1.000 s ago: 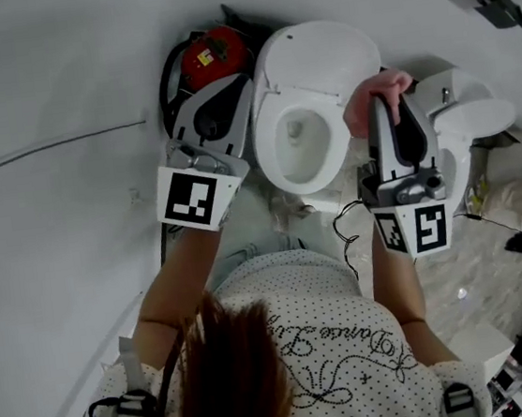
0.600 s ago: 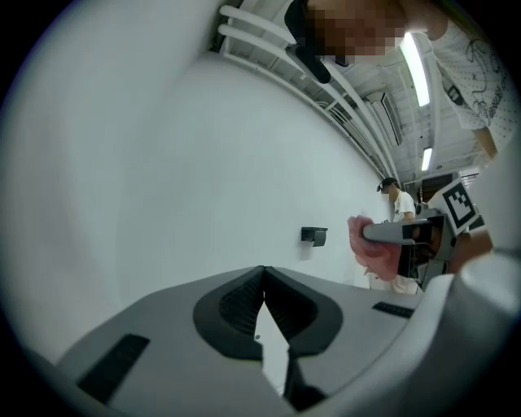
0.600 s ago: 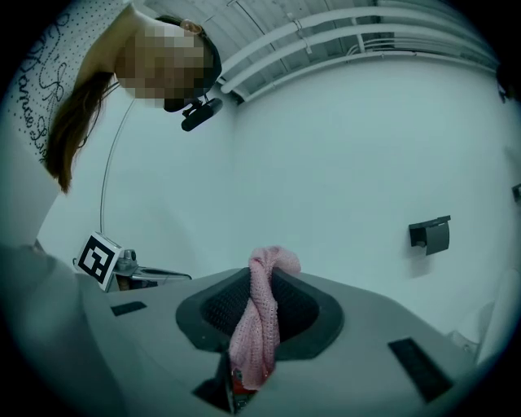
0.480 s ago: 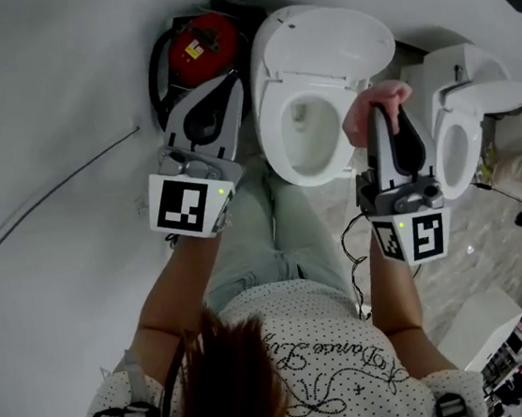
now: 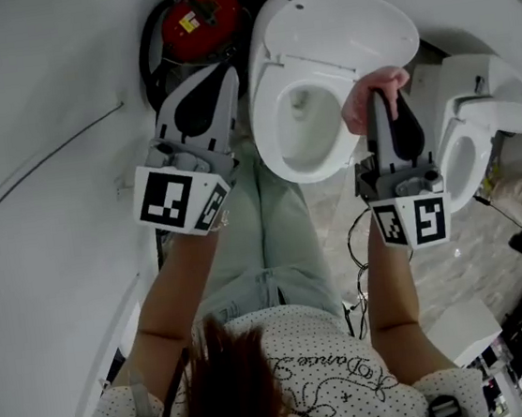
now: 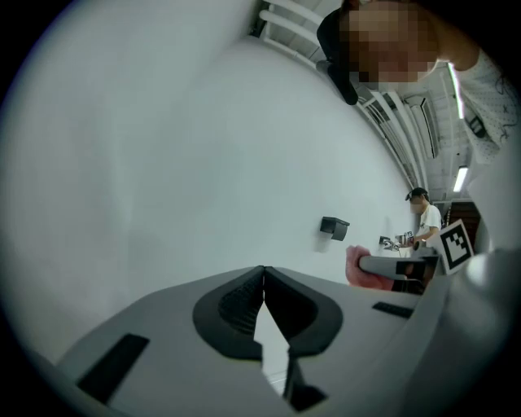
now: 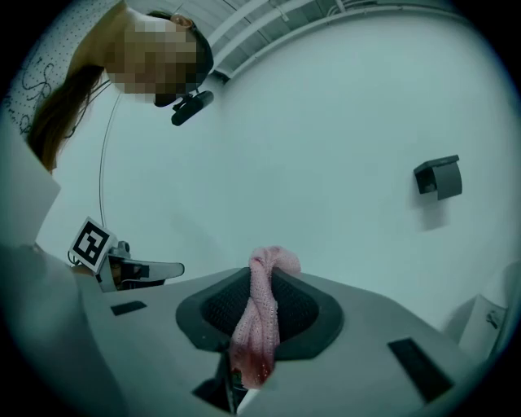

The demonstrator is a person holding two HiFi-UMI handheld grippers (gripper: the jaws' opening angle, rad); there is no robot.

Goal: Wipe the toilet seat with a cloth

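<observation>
The white toilet stands at the top middle of the head view with its lid (image 5: 351, 22) raised and its seat (image 5: 274, 140) down around the bowl. A pink cloth (image 5: 364, 103) hangs over the seat's right edge, pinched in my right gripper (image 5: 382, 95), which is shut on it. In the right gripper view the cloth (image 7: 259, 313) runs twisted between the jaws. My left gripper (image 5: 228, 69) points up along the toilet's left side, shut and holding nothing; its tips (image 6: 263, 269) meet. It faces a bare wall, and the cloth (image 6: 358, 269) shows at its right.
A red and black device (image 5: 193, 20) sits on the floor left of the toilet lid. A second white toilet (image 5: 483, 133) stands to the right. A black fixture (image 7: 438, 177) hangs on the wall. A cable (image 5: 353, 239) lies on the floor. A person (image 6: 423, 221) stands far off.
The head view has swung, so the toilet now sits higher and larger in frame. My left gripper has drifted down and left. The right gripper keeps the cloth at the seat's right edge.
</observation>
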